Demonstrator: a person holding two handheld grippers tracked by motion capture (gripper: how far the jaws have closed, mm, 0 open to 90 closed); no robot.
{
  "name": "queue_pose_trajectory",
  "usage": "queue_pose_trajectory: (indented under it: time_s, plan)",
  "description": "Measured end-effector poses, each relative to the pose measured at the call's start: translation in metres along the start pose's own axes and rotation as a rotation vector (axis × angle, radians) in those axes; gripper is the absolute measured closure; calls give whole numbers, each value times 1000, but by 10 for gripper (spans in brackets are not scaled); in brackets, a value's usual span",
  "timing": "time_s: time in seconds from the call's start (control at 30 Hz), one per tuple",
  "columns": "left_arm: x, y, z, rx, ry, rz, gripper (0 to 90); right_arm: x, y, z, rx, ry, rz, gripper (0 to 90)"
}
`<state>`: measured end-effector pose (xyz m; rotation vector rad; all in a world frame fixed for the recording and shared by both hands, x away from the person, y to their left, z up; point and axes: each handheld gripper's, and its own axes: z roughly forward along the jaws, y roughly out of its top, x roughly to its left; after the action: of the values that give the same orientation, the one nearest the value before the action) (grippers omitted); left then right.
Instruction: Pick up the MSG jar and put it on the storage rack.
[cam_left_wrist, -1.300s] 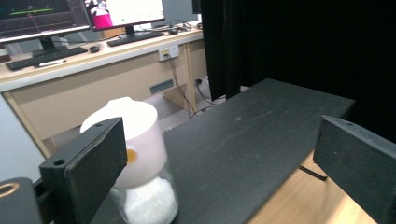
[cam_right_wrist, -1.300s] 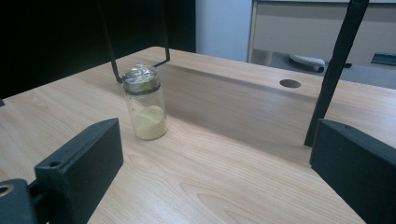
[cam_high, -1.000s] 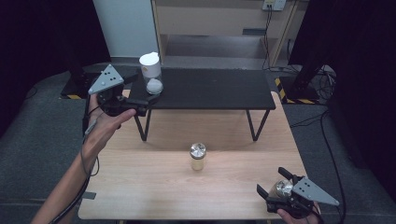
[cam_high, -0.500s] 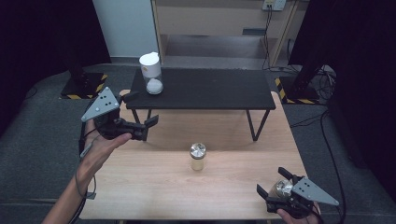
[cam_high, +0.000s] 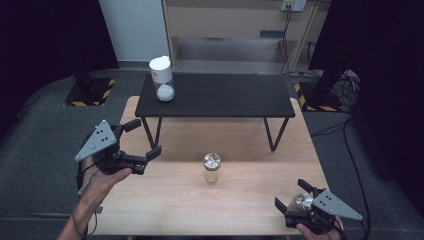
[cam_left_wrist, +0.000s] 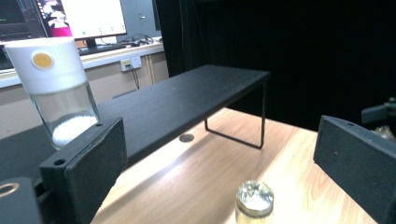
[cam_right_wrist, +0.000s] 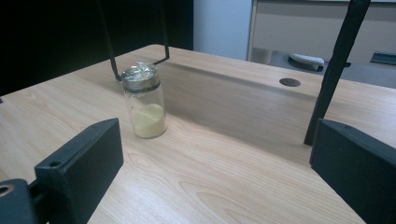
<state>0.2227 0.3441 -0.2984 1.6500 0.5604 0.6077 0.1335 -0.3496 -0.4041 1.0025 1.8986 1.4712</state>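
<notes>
Left gripper (cam_high: 141, 139): jaws spread wide, empty, raised over table's left edge, aimed at small jar (cam_high: 211, 167).

Small jar: mid-table on wooden table (cam_high: 165, 210), upright, yellow powder inside, shiny faceted lid. Likely light, rigid, slippery, breakable glass; best gripped across straight body below lid.

Right gripper (cam_high: 291, 196): jaws apart, empty, near front right corner.

Light wooden table (cam_high: 165, 210) on grey carpet floor (cam_high: 40, 145). Low black shelf (cam_high: 220, 95) stands on it. Behind: beige cabinet (cam_high: 235, 20), white panel (cam_high: 132, 27), dark curtains (cam_high: 380, 60) either side. Monitor (cam_left_wrist: 88, 16) lit.
</notes>
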Motion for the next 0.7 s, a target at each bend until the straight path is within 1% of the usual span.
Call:
queue_pose_trajectory:
  time_s: [0.1,0.3,0.57,0.7]
  plan:
    - [-4,-6,-4,8,3,3,18,0,0,0,-2,-3,-1,33]
    - [-8,-21,-10,19,10,-15,18,1,0,0,-4,-6,-4,33]
    - [-14,-42,-20,35,39,-40,18,1,-1,-1,-8,-11,1,37]
    - [-17,-52,-26,32,52,-46,19,0,-1,-1,-8,-8,4,36]
